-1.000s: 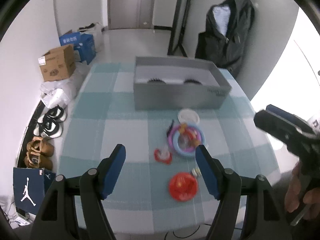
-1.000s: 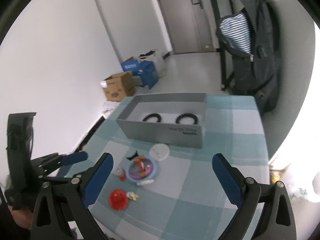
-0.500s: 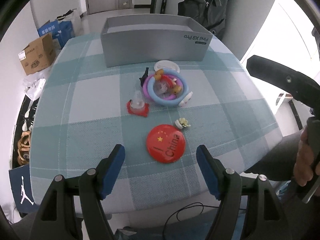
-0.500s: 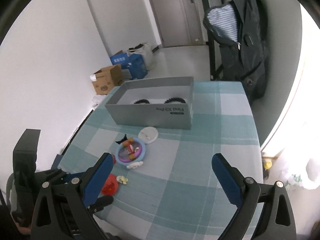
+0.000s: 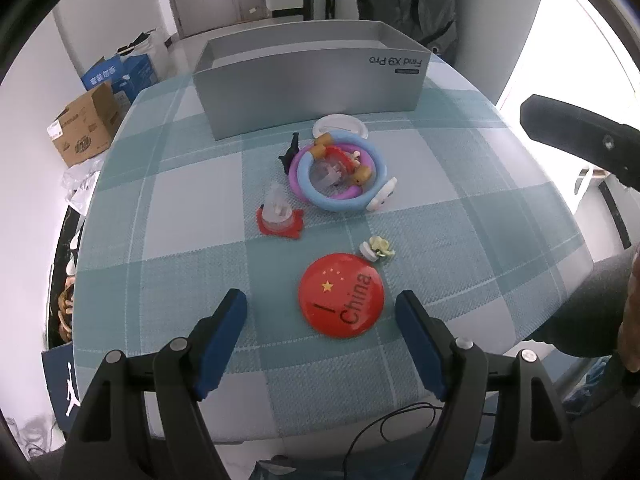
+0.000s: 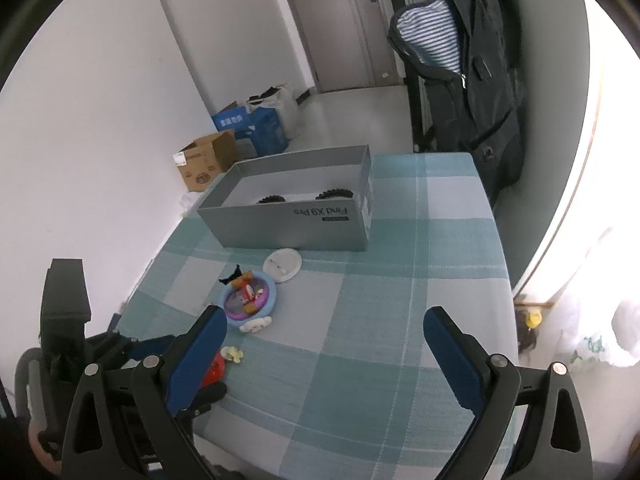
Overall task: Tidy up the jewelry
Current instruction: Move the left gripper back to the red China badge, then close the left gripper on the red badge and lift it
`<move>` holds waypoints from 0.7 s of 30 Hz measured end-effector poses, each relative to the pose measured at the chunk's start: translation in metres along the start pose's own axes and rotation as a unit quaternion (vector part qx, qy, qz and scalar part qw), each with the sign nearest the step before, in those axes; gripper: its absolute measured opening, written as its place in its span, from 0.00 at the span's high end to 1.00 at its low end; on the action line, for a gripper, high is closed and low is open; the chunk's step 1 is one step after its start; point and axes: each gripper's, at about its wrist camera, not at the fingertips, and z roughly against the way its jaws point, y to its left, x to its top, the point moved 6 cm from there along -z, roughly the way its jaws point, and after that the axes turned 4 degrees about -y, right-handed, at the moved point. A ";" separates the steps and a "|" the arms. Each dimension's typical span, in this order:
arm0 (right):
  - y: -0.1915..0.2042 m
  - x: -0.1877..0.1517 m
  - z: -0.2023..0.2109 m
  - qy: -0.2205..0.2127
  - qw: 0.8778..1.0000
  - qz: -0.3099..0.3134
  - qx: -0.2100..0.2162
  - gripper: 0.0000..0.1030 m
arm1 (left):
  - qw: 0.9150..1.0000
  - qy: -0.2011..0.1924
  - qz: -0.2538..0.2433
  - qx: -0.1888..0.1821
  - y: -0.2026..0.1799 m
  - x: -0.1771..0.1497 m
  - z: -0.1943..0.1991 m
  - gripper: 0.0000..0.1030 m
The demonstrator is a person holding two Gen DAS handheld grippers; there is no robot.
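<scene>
On the checked tablecloth lie a red "I China" badge [image 5: 341,295], a small cream flower piece [image 5: 378,247], a clear clip on a red base [image 5: 278,216], and blue and purple bangles [image 5: 340,178] holding beads, a black bow [image 5: 291,151] and a white clip. A white round lid [image 5: 340,126] lies before the grey box [image 5: 312,84], which holds two black scrunchies [image 6: 336,194]. My left gripper [image 5: 322,306] is open, just before the badge. My right gripper [image 6: 326,322] is open and empty above bare cloth right of the pile [image 6: 250,294].
The table's front edge is close below both grippers. Cardboard and blue boxes [image 5: 86,124] sit on the floor to the left. A dark jacket [image 6: 476,68] hangs beyond the table's far right. A cable hangs at the front edge [image 5: 400,420].
My left gripper has dropped and moved in toward the red badge, which now lies between its fingertips' reach. My right gripper has shifted only slightly; both stay open.
</scene>
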 end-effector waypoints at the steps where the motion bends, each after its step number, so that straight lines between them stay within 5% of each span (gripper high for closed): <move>1: -0.001 0.000 0.000 0.001 1.000 -0.003 0.000 0.04 | 1.000 -0.002 -0.001 -0.002 0.000 -0.001 0.000 0.29; 8: -0.006 -0.001 -0.002 0.004 1.000 -0.017 0.002 0.04 | 1.000 -0.008 -0.021 0.004 0.002 0.002 -0.001 0.32; 12: -0.005 -0.003 -0.004 0.008 1.000 -0.018 0.005 0.04 | 0.998 -0.018 -0.065 -0.005 -0.017 0.001 0.005 0.63; 21: -0.005 -0.006 -0.006 0.014 1.000 -0.024 0.007 0.04 | 0.999 -0.016 -0.032 -0.035 -0.003 0.002 0.009 0.63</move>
